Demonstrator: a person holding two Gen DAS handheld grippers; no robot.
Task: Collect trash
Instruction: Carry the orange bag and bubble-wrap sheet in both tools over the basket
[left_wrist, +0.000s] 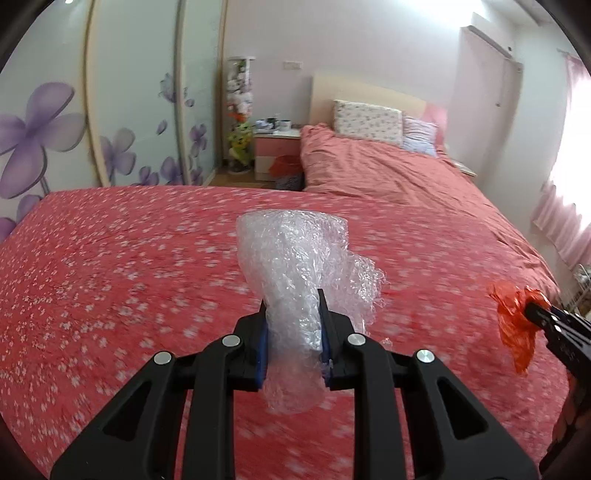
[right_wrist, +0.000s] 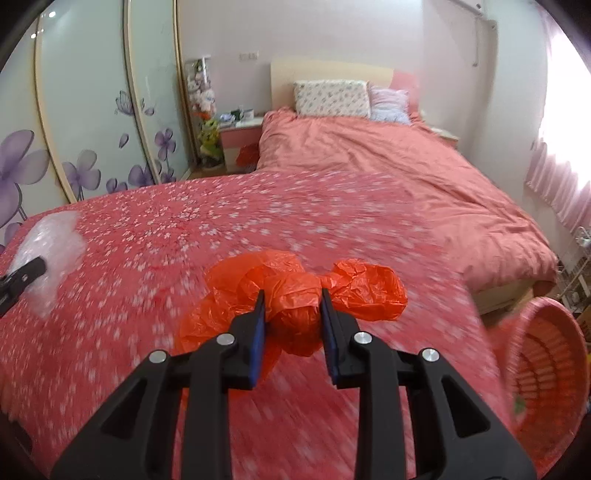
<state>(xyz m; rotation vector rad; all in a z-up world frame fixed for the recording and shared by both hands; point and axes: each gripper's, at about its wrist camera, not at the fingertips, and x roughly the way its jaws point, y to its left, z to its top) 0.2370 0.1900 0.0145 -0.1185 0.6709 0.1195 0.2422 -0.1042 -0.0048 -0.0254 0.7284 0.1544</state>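
Note:
My left gripper (left_wrist: 291, 297) is shut on a crumpled wad of clear bubble wrap (left_wrist: 295, 258) and holds it above the red flowered bedspread (left_wrist: 110, 277). It also shows at the left edge of the right wrist view (right_wrist: 51, 243). My right gripper (right_wrist: 291, 295) is shut on a crumpled orange plastic bag (right_wrist: 295, 291), also held above the bedspread; the bag shows at the right of the left wrist view (left_wrist: 513, 317). A pink slatted basket (right_wrist: 546, 354) stands at the lower right, beside the bed edge.
A second bed with a pink duvet (right_wrist: 369, 162) and pillows (right_wrist: 332, 98) lies ahead. A pink nightstand (left_wrist: 277, 147) stands at its left with a red bag in a bin (left_wrist: 286, 171). Flowered wardrobe doors (left_wrist: 110, 110) line the left; curtains (right_wrist: 557, 192) hang at the right.

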